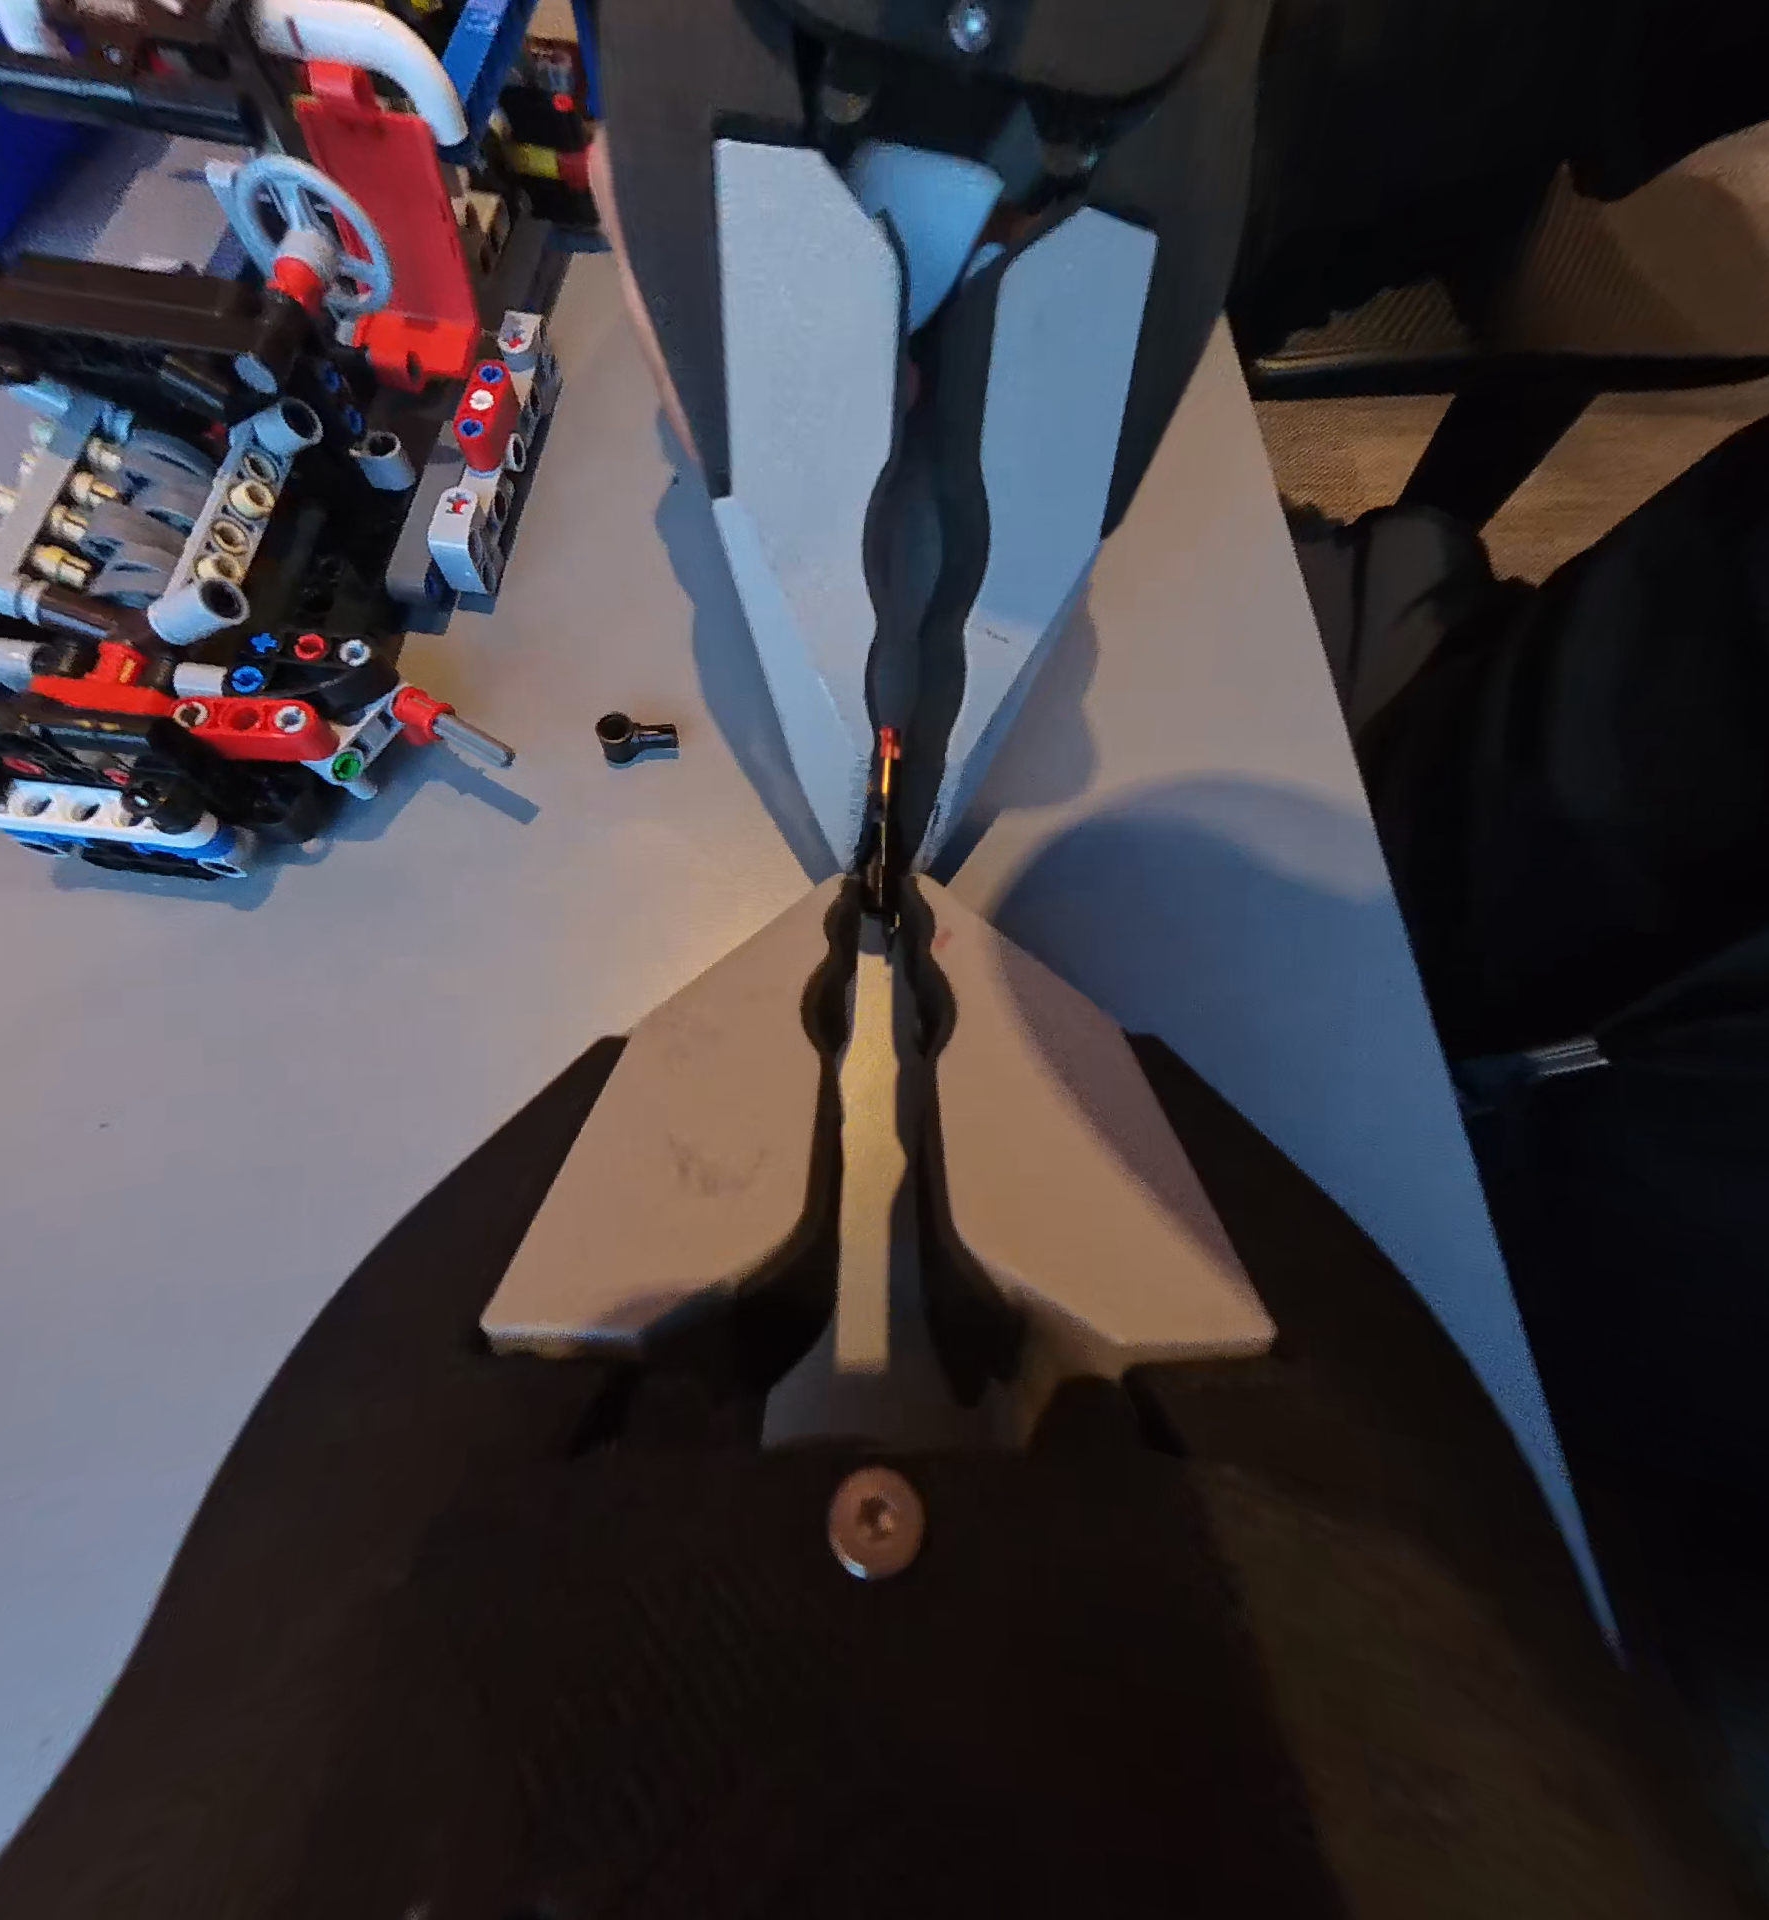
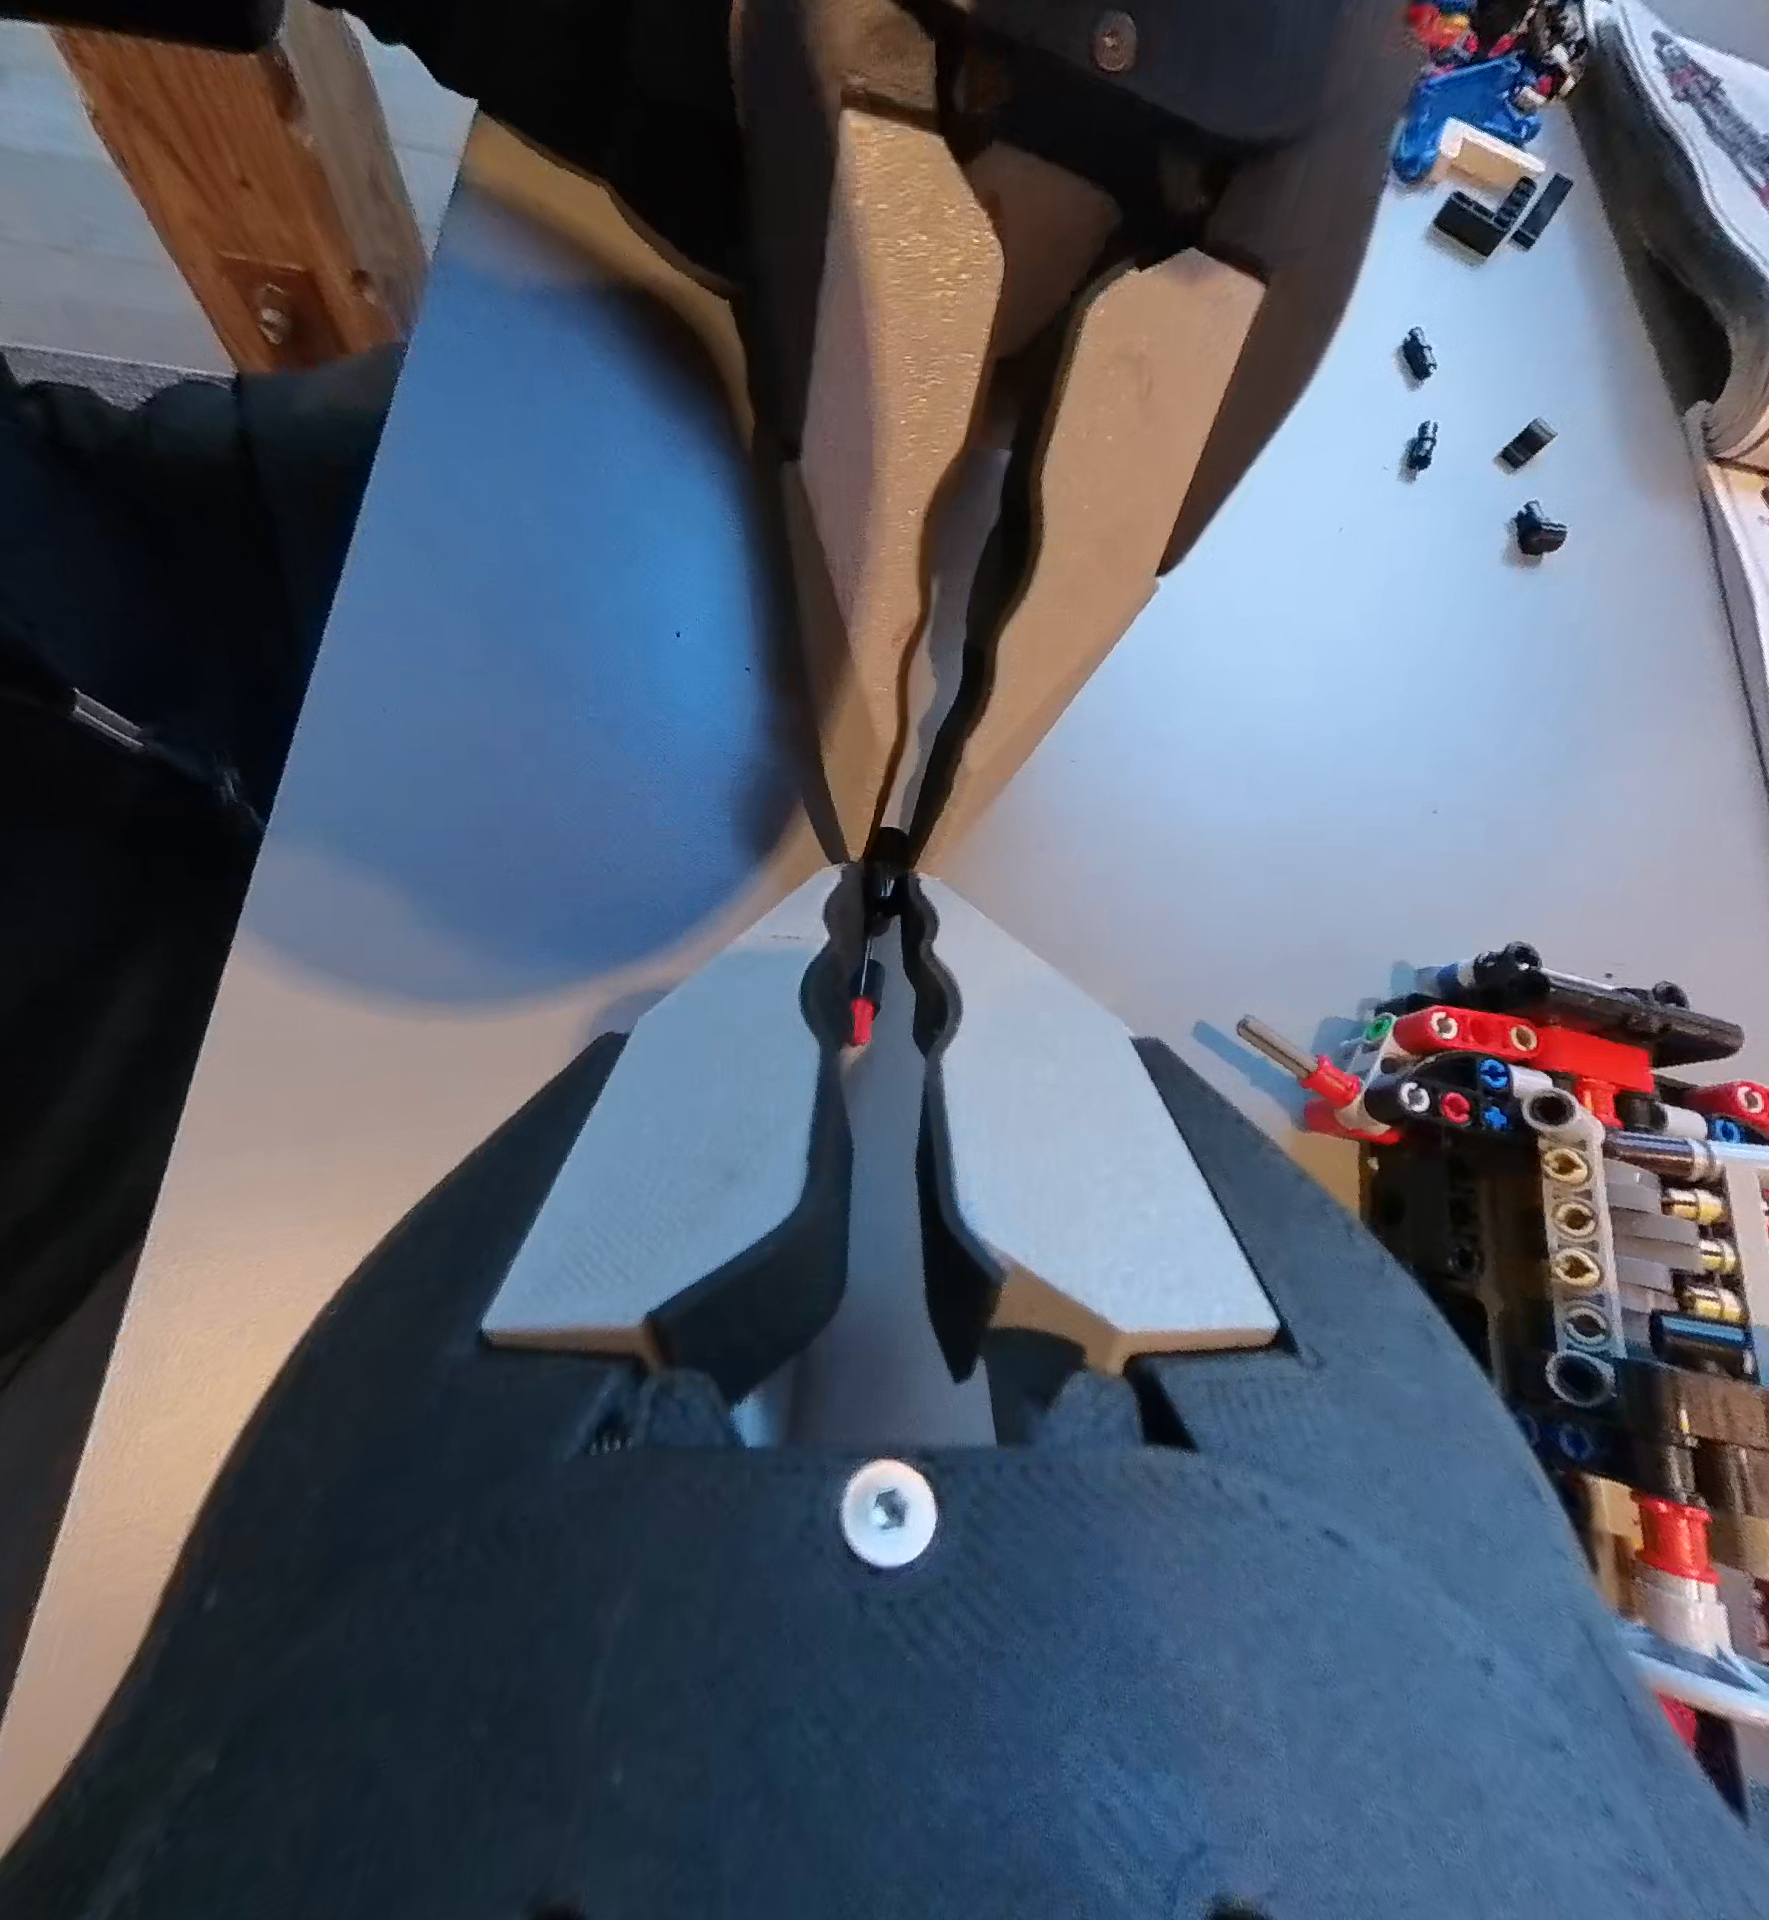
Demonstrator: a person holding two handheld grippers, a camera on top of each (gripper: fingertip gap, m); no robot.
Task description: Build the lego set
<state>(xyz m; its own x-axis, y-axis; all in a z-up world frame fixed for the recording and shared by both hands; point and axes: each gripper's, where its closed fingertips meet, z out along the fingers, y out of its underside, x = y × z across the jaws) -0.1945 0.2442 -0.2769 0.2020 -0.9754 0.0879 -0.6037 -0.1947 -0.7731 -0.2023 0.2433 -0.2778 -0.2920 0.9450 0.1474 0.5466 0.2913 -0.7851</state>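
My two grippers meet tip to tip above the grey table [image 1: 340, 1039]. In the left wrist view my left gripper [image 1: 878, 902] comes from below and is shut on a small black connector, mostly hidden there. That connector [image 2: 891, 847] shows in the right wrist view, at the tips of the left gripper [image 2: 890, 831] coming from above. My right gripper [image 2: 885, 888] is shut on a thin black axle with a red end [image 2: 859, 1020]. The axle [image 1: 888, 774] also shows between the right gripper's fingers [image 1: 885, 857]. The part-built lego model [image 1: 184, 520] stands to the left; it also shows in the right wrist view [image 2: 1586, 1195].
A loose black connector [image 1: 636, 736] lies near the model. Several small black pieces [image 2: 1527, 442] lie on the table [image 2: 1379, 727] beside an open instruction booklet [image 2: 1753, 260]. Blue parts [image 2: 1462, 104] lie farther off. The table edge [image 1: 1379, 831] and a person's dark clothing [image 2: 80, 727] are close. Both grippers' tips are close together, under 4 cm apart.
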